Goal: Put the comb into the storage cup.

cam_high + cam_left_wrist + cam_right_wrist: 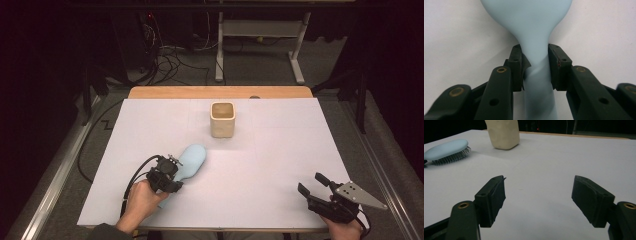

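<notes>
My left tongs point(535, 66) have closed around the neck of the pale blue hairbrush point(531, 27), which lies bristles-down on the worktop point(280, 170). Lifting it, perhaps into the cup point(222, 119), remains. My right tongs point(539, 200) hang wide open, empty.

We see a pale blue hairbrush point(191, 161) with grey bristles, a cream cup point(222, 119) — plain, unpatterned — on a white table point(280, 150) with a wooden edge, and black grippers.

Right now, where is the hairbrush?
In the high view the hairbrush lies left of centre on the white table, nearer than the beige cup, its handle between the left gripper.
</notes>
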A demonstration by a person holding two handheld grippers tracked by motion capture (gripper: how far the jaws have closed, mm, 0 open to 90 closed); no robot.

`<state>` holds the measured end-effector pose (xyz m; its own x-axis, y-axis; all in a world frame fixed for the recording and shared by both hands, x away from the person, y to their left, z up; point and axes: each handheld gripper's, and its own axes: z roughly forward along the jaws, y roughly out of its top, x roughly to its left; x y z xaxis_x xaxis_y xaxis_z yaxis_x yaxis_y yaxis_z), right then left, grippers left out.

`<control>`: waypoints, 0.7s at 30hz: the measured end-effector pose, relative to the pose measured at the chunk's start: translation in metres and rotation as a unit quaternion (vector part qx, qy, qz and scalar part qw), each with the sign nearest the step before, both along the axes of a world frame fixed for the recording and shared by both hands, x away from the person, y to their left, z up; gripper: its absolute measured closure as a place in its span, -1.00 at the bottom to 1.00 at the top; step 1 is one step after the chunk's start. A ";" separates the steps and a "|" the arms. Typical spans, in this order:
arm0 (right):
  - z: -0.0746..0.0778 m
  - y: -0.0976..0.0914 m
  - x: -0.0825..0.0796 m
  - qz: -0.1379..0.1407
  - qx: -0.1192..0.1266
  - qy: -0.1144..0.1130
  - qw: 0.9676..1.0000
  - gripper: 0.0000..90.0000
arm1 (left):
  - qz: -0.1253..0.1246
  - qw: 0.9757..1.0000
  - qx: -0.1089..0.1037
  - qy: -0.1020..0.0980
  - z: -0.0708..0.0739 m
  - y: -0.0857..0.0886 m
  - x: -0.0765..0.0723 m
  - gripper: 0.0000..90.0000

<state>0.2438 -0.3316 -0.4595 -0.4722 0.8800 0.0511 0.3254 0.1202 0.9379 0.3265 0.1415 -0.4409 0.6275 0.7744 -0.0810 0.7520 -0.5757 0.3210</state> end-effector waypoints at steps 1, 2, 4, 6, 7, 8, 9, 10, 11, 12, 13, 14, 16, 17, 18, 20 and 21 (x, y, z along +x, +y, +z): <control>0.000 0.000 0.000 0.000 0.000 0.000 1.000 -0.38 | 0.000 1.000 0.000 0.000 0.000 0.000 0.000 0.51; 0.000 0.000 0.000 0.000 0.000 0.000 1.000 -0.38 | -0.001 1.000 0.001 0.000 0.000 0.000 0.001 0.51; 0.000 0.000 0.000 0.000 0.000 0.000 1.000 -0.38 | 0.001 1.000 0.000 -0.004 0.000 0.000 0.001 0.52; 0.000 0.000 0.000 0.000 0.000 0.000 1.000 -0.38 | 0.003 1.000 0.000 -0.007 0.000 0.000 0.001 0.52; 0.000 0.000 0.000 -0.001 0.000 0.000 1.000 -0.38 | 0.004 1.000 0.001 -0.010 0.000 -0.001 0.001 0.52; 0.000 0.000 0.000 -0.001 0.000 0.000 1.000 -0.38 | 0.004 1.000 0.002 -0.012 0.000 -0.001 0.000 0.52; 0.000 0.000 0.000 -0.001 0.000 0.000 1.000 -0.38 | 0.004 1.000 0.002 -0.015 0.000 -0.001 0.000 0.53; 0.000 0.000 0.000 -0.001 0.000 0.000 1.000 -0.38 | 0.004 1.000 0.001 -0.018 0.001 -0.001 0.000 0.53; 0.000 0.000 0.000 -0.001 0.000 0.000 1.000 -0.38 | 0.003 1.000 0.000 -0.024 0.001 -0.001 -0.001 0.53; 0.000 0.000 0.000 -0.001 0.000 0.000 1.000 -0.38 | 0.003 1.000 -0.004 -0.028 0.002 -0.001 -0.001 0.53; 0.000 0.000 0.000 -0.001 0.000 0.000 1.000 -0.38 | 0.003 0.999 -0.007 -0.032 0.003 0.000 -0.001 0.53; 0.000 0.000 0.000 -0.001 0.000 0.000 1.000 -0.38 | 0.004 0.999 -0.011 -0.036 0.004 0.000 -0.001 0.53; 0.000 0.000 0.000 -0.001 0.000 0.000 1.000 -0.38 | 0.003 0.999 -0.012 -0.041 0.005 -0.001 -0.002 0.53; 0.000 0.000 0.000 -0.001 0.000 0.000 1.000 -0.38 | 0.001 0.999 -0.011 -0.042 0.005 -0.001 -0.002 0.53; 0.000 0.000 0.000 -0.001 0.000 0.000 1.000 -0.38 | 0.001 0.999 -0.011 -0.044 0.006 -0.002 -0.002 0.53; 0.000 0.000 0.000 -0.001 0.000 0.000 1.000 -0.38 | 0.000 0.999 -0.012 -0.049 0.006 -0.002 -0.003 0.53; 0.000 0.000 0.000 -0.001 0.000 -0.001 1.000 -0.38 | 0.001 0.999 -0.014 -0.051 0.007 -0.002 -0.003 0.53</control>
